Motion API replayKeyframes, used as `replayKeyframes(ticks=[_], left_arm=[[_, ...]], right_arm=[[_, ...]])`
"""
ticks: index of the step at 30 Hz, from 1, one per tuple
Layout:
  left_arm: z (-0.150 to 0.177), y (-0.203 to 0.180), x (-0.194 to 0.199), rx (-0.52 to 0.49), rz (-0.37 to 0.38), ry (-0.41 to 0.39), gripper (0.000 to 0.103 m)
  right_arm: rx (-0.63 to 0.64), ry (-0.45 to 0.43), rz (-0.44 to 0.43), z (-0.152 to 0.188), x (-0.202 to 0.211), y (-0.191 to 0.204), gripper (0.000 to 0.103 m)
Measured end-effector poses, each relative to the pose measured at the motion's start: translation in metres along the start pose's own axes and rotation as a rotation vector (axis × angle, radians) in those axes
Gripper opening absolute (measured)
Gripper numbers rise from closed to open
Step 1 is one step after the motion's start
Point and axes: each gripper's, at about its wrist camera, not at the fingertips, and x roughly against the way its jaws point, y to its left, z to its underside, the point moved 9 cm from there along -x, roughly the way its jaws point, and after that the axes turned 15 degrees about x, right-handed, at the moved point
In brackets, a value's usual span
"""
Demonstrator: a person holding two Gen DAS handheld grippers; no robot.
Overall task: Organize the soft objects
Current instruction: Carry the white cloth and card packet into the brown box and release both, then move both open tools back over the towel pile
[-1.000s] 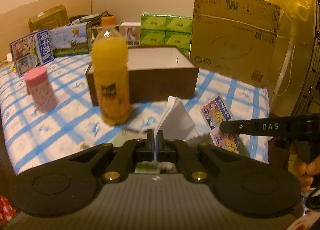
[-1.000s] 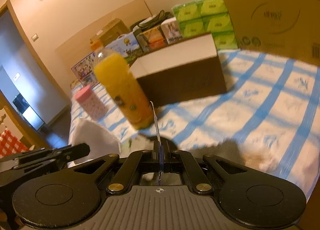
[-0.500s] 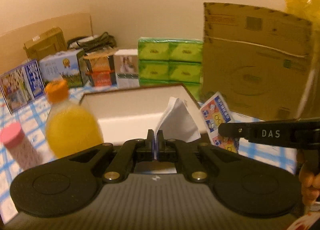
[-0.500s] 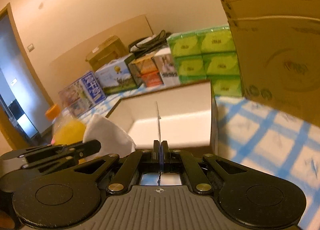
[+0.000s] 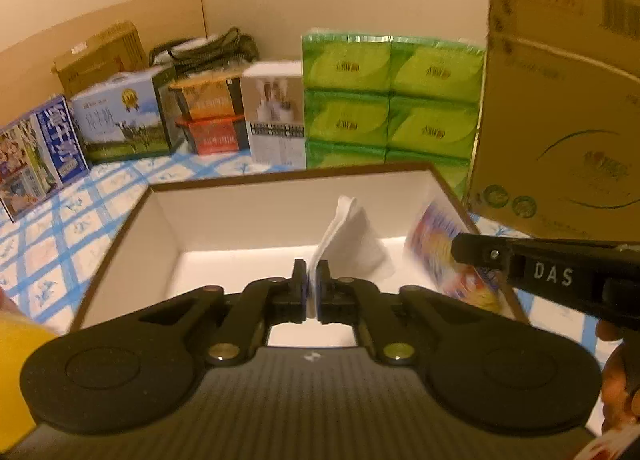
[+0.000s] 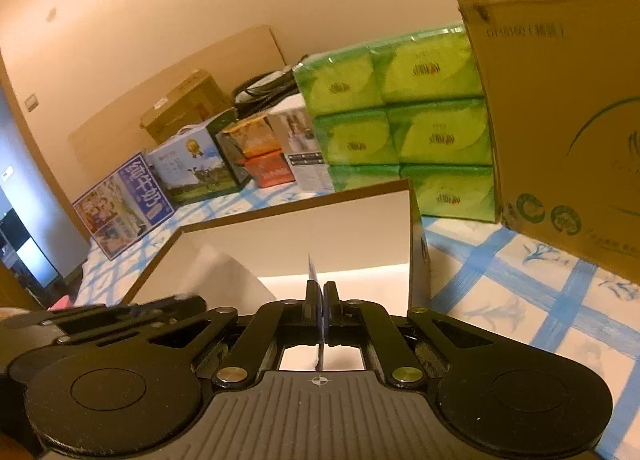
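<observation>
White inside and brown outside, the open cardboard box (image 5: 256, 219) sits right below both of your grippers on the blue-checked cloth of the tabletop (image 6: 532, 300). Your left gripper (image 5: 312, 280) has a folded white paper tissue (image 5: 352, 240) between its jaws; those jaws have just been opening and now stand narrowly apart, with a slim gap around the tissue's lower edge, so the grip looks loosened rather than pressed. The tissue stands upright over the box's pale floor. Your right gripper (image 6: 322, 300) has its jaws nearly together on a thin, colourfully printed flat packet (image 6: 316, 284), seen edge-on in the right wrist view and as a blurred, tilted sheet (image 5: 440, 244) near the box's right wall in the left wrist view; these jaws too have just been opening a little, yet the pads seem to touch the packet. Behind the box, you can see a stack of green tissue packs (image 5: 392, 99), several printed cartons (image 5: 120, 119) in a row, and a large brown corrugated carton (image 5: 560, 119) on the right. An orange blur (image 5: 16, 360) fills the lower left corner of the left wrist view.
</observation>
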Motion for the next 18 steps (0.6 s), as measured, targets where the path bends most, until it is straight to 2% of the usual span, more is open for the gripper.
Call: replayKeyframes(ticks=[1,2,3,6,10,18], left_arm=[[0.001,0.000,-0.006,0.003,0.001,0.011,0.020],[0.003,0.001,-0.012,0.006,-0.005,0.028,0.025],[0.005,0.002,-0.016,0.007,-0.009,0.036,0.026],[0.009,0.002,-0.018,-0.012,-0.011,0.037,0.026],[0.008,-0.001,-0.008,0.003,0.024,0.048,0.026],[0.022,-0.008,0.055,0.000,0.108,0.058,0.028]], right_arm=[[-0.006,0.011,-0.005,0.001,-0.003,-0.002,0.018],[-0.008,0.015,-0.002,0.002,-0.004,-0.004,0.025],[-0.001,0.013,0.006,0.003,-0.003,-0.006,0.034],[0.011,0.003,0.015,0.004,0.005,-0.007,0.037],[-0.014,-0.007,0.021,0.004,0.025,-0.009,0.039],[-0.041,-0.025,0.024,0.015,0.088,0.007,0.042]])
